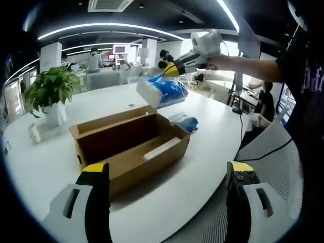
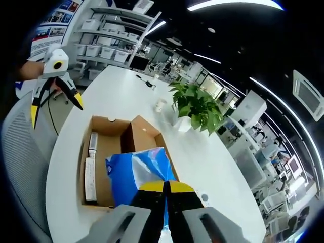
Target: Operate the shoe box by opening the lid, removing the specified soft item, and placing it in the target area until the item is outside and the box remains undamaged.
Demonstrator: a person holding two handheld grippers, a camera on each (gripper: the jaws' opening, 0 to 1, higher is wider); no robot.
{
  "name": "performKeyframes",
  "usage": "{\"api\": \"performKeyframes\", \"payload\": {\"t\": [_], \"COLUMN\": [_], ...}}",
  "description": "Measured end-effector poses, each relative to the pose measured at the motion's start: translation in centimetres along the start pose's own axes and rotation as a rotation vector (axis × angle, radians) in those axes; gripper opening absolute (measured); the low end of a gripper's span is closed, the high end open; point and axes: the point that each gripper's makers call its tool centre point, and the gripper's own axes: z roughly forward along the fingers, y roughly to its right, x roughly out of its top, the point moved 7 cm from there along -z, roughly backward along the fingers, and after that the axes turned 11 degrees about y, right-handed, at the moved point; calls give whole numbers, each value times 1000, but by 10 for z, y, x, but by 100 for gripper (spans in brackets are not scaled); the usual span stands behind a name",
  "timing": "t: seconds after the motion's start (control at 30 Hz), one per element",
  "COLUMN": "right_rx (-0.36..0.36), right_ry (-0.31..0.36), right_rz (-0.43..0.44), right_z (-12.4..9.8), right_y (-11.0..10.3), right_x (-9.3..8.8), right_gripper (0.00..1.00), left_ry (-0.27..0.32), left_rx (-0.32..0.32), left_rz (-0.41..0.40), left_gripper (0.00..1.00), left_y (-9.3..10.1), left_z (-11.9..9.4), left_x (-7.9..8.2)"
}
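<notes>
Cardboard shoe box [image 1: 132,147] sits open and intact on the white table [image 1: 212,121]; right gripper [image 2: 166,190], jaws clenched on the blue-and-white soft pack [image 2: 136,174], holds it lifted above the box, placement apparently outstanding, while left gripper [image 1: 167,174] hangs spread and empty.

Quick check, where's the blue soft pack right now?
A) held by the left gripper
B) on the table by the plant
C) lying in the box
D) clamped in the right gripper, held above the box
D: the right gripper is shut on the blue soft pack, lifted over the open shoe box.
</notes>
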Motion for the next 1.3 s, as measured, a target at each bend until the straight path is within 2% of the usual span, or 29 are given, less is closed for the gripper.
{"api": "performKeyframes", "payload": {"t": [0.77,1.3], "right_rx": [-78,-146], "right_ry": [-66,-123], "right_rz": [-13,14], "right_z": [-58,-96], "right_y": [22,27], "right_x": [-53,-83], "right_gripper": [0,0], "left_ry": [-18,-25], "left_rx": [4,17], "left_rz": [2,5], "left_gripper": [95,94], "left_y": [1,1], "left_z": [-1,-2], "left_x": [-6,-7]}}
